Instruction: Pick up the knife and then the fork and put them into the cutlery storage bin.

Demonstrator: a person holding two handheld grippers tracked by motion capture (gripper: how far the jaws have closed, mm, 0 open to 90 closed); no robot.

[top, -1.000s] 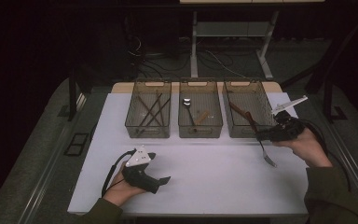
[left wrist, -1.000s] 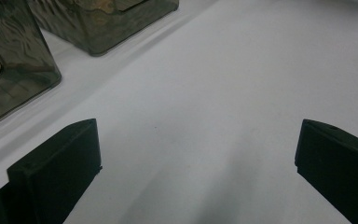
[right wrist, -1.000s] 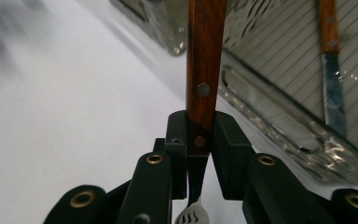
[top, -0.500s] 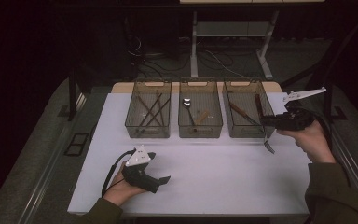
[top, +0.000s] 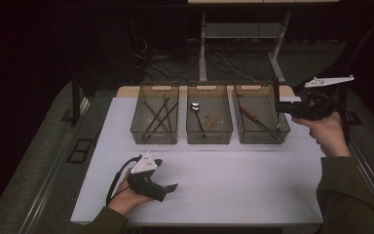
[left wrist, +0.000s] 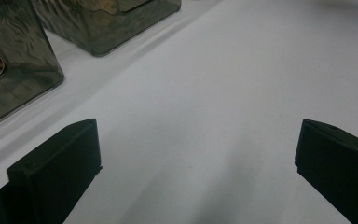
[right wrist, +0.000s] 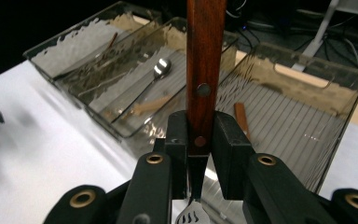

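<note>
A white table [top: 253, 195] carries three smoky clear bins in a row at its far edge; take the middle bin [top: 209, 131] as the landmark. It holds a metal spoon [top: 195, 108] and a short wooden piece. The left bin [top: 155, 132], just beside it, holds several thin dark sticks crossed over each other. The right bin [top: 261, 134], just beside it on the other side, holds a wooden-handled utensil [top: 247, 116] lying along its floor.

Over the outer far corner of the right bin, the right gripper [right wrist: 200, 154] is held up in the air by the person's hand. Its jaws are pressed onto a fork [right wrist: 206, 70], gripping the wooden handle near its lower rivet; the handle stands upright and the metal tines point down below the jaws.

Nearer the person than the middle bin and to its left, the left gripper [top: 168, 189] rests on the bare table, its jaws spread wide with nothing between them.

No readable writing shows.
</note>
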